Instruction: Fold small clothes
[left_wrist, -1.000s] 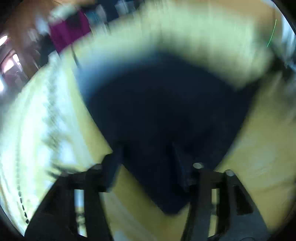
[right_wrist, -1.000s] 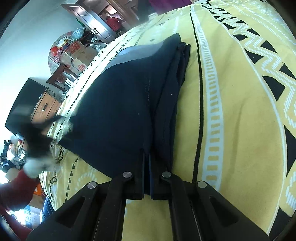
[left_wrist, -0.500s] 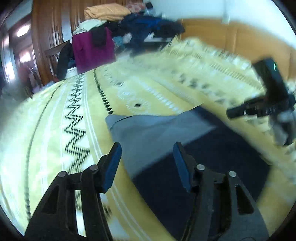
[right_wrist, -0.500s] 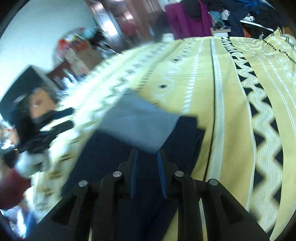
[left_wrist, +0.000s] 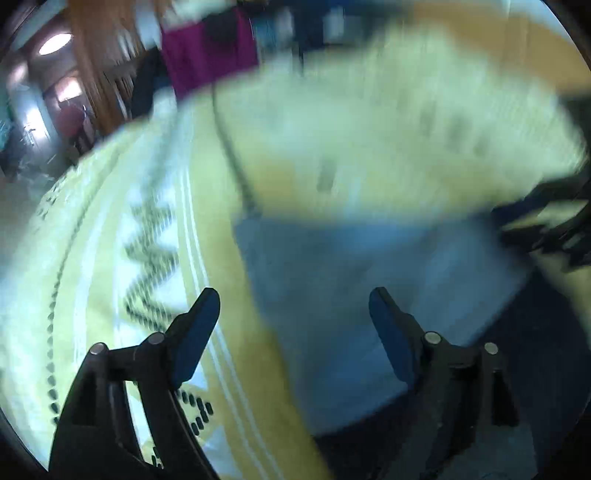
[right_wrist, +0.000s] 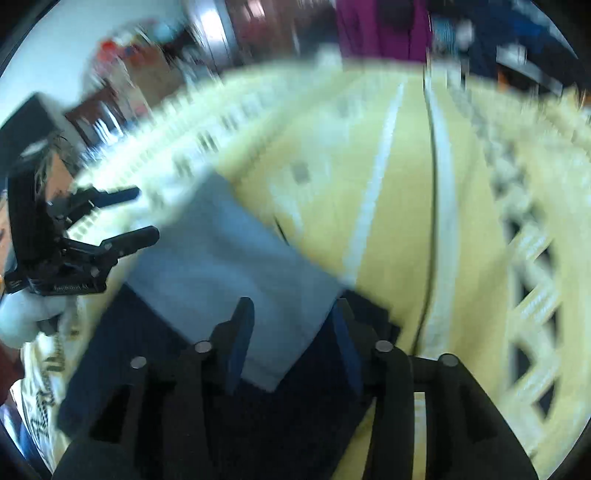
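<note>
Right tool (right_wrist: 291, 334): held low and nearest, over the dark end of the garment; its two blue-padded fingers (right_wrist: 240, 339) stand apart with nothing between them. The gap frames one corner of the grey panel, so it looks poised over the fold, not gripping it.

Left tool (left_wrist: 295, 325): jaws spread wide and empty, aimed along the bed. One finger sits over bare bedspread, the other over the grey cloth. From the right wrist view it is seen across the garment, held by a white-gloved hand (right_wrist: 26, 321) and pointing in over the far edge.

Garment (right_wrist: 229, 266): small, dark navy with a pale grey panel lying on top, spread flat on the bed. It lies between the two tools, each seeming to sit just above it rather than on it. Motion blur hides seams and edges, so the exact number of layers cannot be told.

Likely reason for the layout: the cloth looks already doubled over, grey face up, and both tools appear free of it, judged as a pause between folds.

Bedspread (right_wrist: 388, 206): yellow with white stripes and dark zigzag bands, carrying the garment near its middle.

Far background: a magenta cloth (left_wrist: 210, 48) and wooden furniture (left_wrist: 96, 74) beyond the bed, too smeared to describe further.
</note>
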